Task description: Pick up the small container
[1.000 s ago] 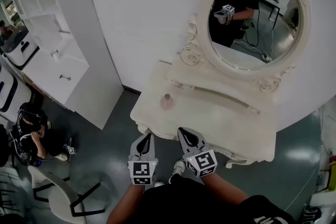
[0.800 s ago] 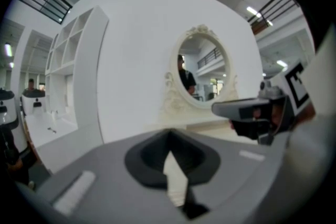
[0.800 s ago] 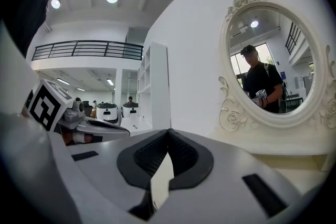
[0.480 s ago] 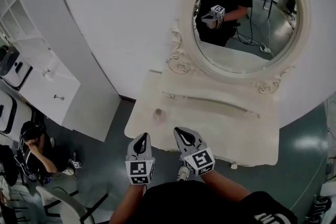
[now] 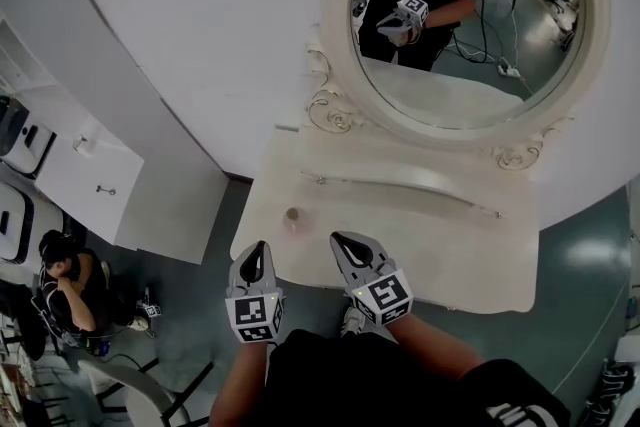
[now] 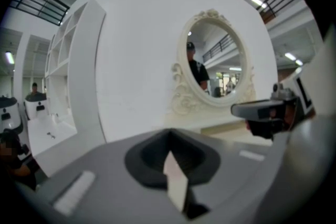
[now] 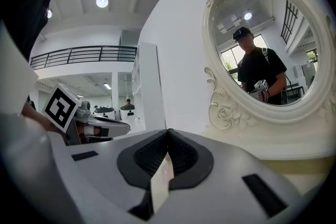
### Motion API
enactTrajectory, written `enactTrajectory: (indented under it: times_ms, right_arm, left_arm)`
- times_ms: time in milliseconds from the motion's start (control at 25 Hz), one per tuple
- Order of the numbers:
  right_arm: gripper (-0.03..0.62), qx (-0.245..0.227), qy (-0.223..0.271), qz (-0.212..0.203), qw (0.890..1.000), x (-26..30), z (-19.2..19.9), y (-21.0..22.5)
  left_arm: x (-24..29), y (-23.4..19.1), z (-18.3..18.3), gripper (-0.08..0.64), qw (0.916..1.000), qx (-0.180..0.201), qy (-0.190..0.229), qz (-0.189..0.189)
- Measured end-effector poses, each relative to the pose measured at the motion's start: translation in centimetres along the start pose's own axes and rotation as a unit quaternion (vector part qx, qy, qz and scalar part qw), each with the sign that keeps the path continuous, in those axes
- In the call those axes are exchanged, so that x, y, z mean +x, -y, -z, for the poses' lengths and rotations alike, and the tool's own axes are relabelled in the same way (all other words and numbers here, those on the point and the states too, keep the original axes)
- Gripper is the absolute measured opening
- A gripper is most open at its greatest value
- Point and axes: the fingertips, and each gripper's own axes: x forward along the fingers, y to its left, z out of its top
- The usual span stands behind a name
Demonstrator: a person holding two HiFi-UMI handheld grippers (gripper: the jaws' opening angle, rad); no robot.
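Observation:
A small pinkish container [image 5: 292, 215] stands on the left part of a cream dressing table [image 5: 470, 250]. My left gripper [image 5: 256, 250] hovers just before the table's front edge, a little nearer to me than the container, jaws shut and empty. My right gripper [image 5: 345, 243] is beside it over the table's front edge, to the right of the container, also shut with nothing held. In the left gripper view the left gripper [image 6: 169, 136] points at the wall and the mirror [image 6: 212, 57]; the container is hidden there. The right gripper [image 7: 168, 134] faces the mirror [image 7: 268, 50].
An oval mirror [image 5: 470, 10] in an ornate frame rises behind the table. A white shelf unit [image 5: 70, 155] stands at the left. A person [image 5: 65, 275] sits on the floor at the lower left, near a chair [image 5: 130, 385].
The head view has moved closer to the dressing table, so the mirror and table sit larger and higher. Both grippers have kept together, shut, near the table's front edge.

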Motion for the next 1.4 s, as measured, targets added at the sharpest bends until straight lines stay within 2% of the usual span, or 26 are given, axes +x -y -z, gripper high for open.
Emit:
enactTrajectory:
  times_ms: [280, 520, 760, 960, 1120, 1400]
  right_arm:
    - [0.006, 0.03, -0.007, 0.023, 0.999, 1.5, 0.4, 0.7]
    - [0.006, 0.03, -0.011, 0.076, 0.997, 3.6, 0.4, 1.8]
    - [0.006, 0.024, -0.005, 0.132, 0.991, 4.5, -0.9, 1.8]
    - [0.006, 0.027, -0.016, 0.165, 0.986, 5.4, 0.2, 2.2]
    - [0.006, 0.024, -0.039, 0.174, 0.984, 6.0, 1.8, 1.9]
    - [0.006, 0.02, -0.082, 0.175, 0.981, 6.1, 4.8, 0.7]
  left_arm:
    - [2.2, -1.0, 0.5, 0.008, 0.9997, 0.008, -0.009, 0.021]
    - [5.0, -2.1, 1.1, 0.008, 0.9973, 0.018, -0.014, 0.069]
    - [6.9, -3.1, 2.0, 0.008, 0.9911, 0.03, -0.025, 0.127]
    - [8.2, -2.4, 3.7, 0.008, 0.9839, 0.045, -0.05, 0.166]
    - [8.9, -1.6, 5.1, 0.008, 0.9784, 0.046, -0.058, 0.193]
    - [9.4, -0.2, 6.4, 0.008, 0.9702, 0.035, -0.046, 0.235]
